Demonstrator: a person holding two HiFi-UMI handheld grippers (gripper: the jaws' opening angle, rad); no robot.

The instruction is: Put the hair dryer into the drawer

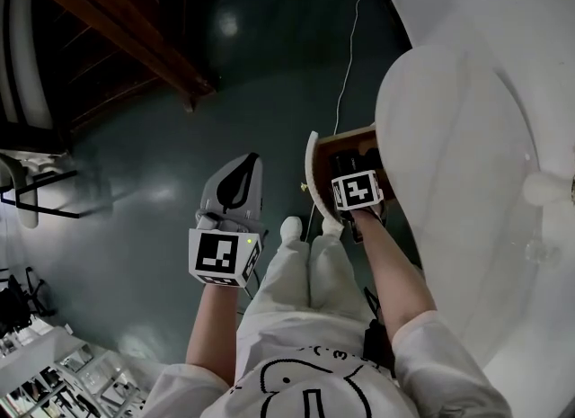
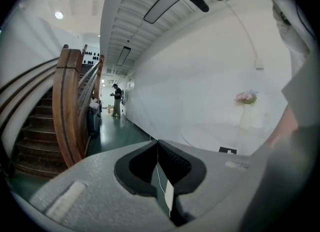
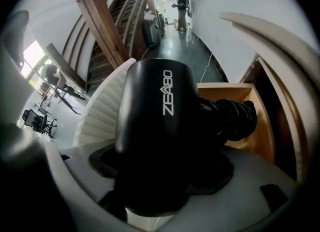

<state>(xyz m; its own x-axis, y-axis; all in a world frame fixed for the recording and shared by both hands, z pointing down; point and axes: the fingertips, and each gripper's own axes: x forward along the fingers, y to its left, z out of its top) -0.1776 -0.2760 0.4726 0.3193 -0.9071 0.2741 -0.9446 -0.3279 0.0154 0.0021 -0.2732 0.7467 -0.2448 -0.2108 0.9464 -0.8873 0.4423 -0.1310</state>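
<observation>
One black plastic hair dryer (image 3: 160,121), one open light-wood drawer (image 3: 257,131), two tongs. The right tongs (image 1: 357,173) clamp wide around the dryer's body, holding it at the drawer's opening. The left tongs (image 2: 158,146) are closed and empty, off to the side.

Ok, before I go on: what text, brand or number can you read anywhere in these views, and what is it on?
"ZEABO": white letters running up the black hair dryer, in the right gripper view.
The two marker cubes carry only black-and-white square patterns, no words.
The print on the shirt is a line drawing with small marks that are too unclear to read.
Nothing else is readable.
</observation>
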